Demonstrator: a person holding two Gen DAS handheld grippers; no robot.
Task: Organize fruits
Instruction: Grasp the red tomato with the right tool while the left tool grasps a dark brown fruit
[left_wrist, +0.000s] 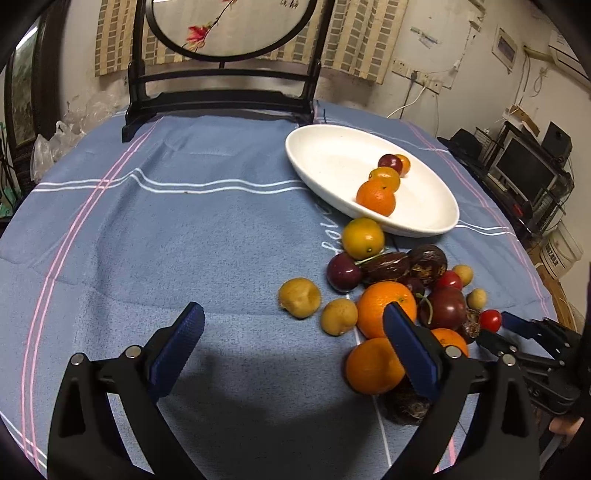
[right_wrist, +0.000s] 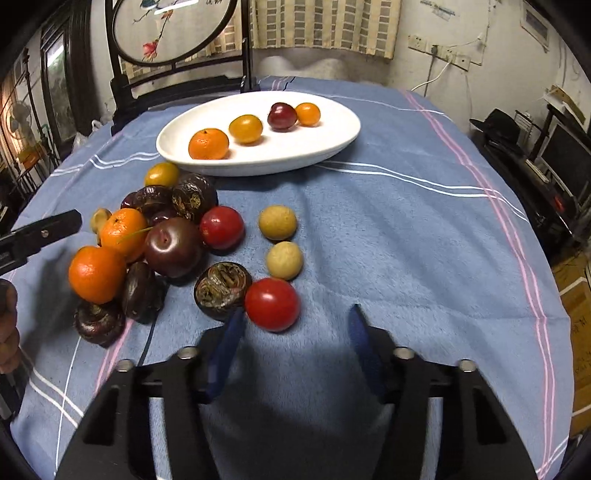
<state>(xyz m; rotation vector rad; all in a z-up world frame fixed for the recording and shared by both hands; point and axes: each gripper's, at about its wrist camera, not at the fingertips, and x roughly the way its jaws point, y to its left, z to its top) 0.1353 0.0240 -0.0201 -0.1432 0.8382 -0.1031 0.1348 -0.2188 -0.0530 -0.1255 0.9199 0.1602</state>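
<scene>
On the blue-clothed worktop (right_wrist: 406, 229), our right gripper (right_wrist: 295, 350), jaws half-open and empty, nears a smooth, squashable red tomato (right_wrist: 272, 304); we'd grip its middle gently. Left gripper (left_wrist: 295, 350) gapes, empty.

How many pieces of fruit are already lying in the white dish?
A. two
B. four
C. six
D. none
B: the white dish holds four pieces in a row, an orange, a yellow fruit, a dark red plum and a small orange fruit.
</scene>
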